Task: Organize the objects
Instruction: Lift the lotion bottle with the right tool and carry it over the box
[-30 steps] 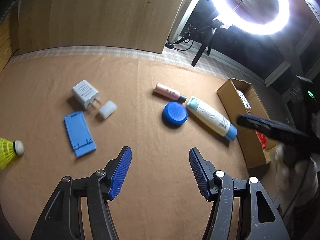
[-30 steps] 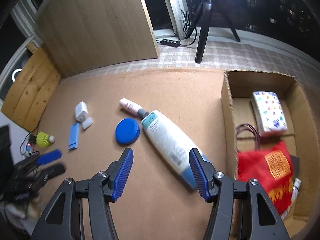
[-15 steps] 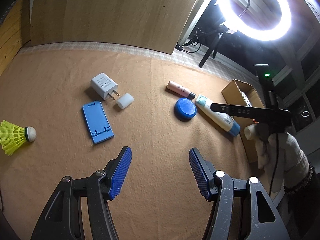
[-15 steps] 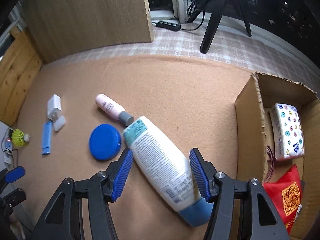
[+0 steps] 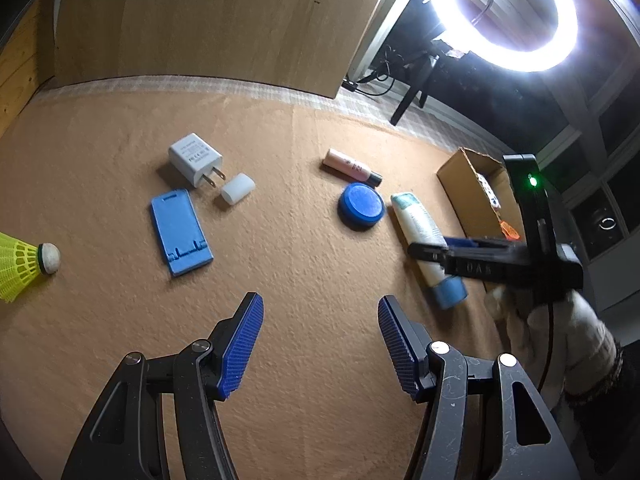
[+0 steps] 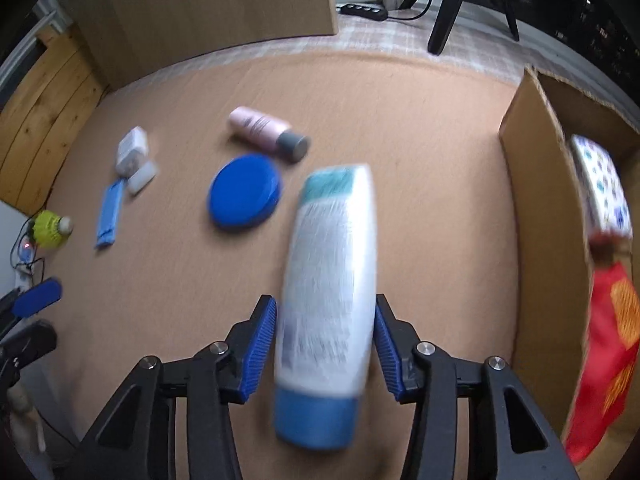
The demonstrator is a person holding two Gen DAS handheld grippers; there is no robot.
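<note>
Both R gripper (image 6: 325, 330) jaws closing on white bottle (image 6: 332, 264), near box wall (image 6: 540, 208).

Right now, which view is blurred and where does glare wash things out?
Right wrist view: motion blur smears the white bottle between the right gripper's pads and the cardboard box contents; label unreadable. Left wrist view: sharp, but the ring light blows out the top right corner; fisheye bends the carpet edge.

Glowing ring light (image 5: 505, 16) on tripod (image 6: 456, 4), power strip (image 6: 362, 11).
</note>
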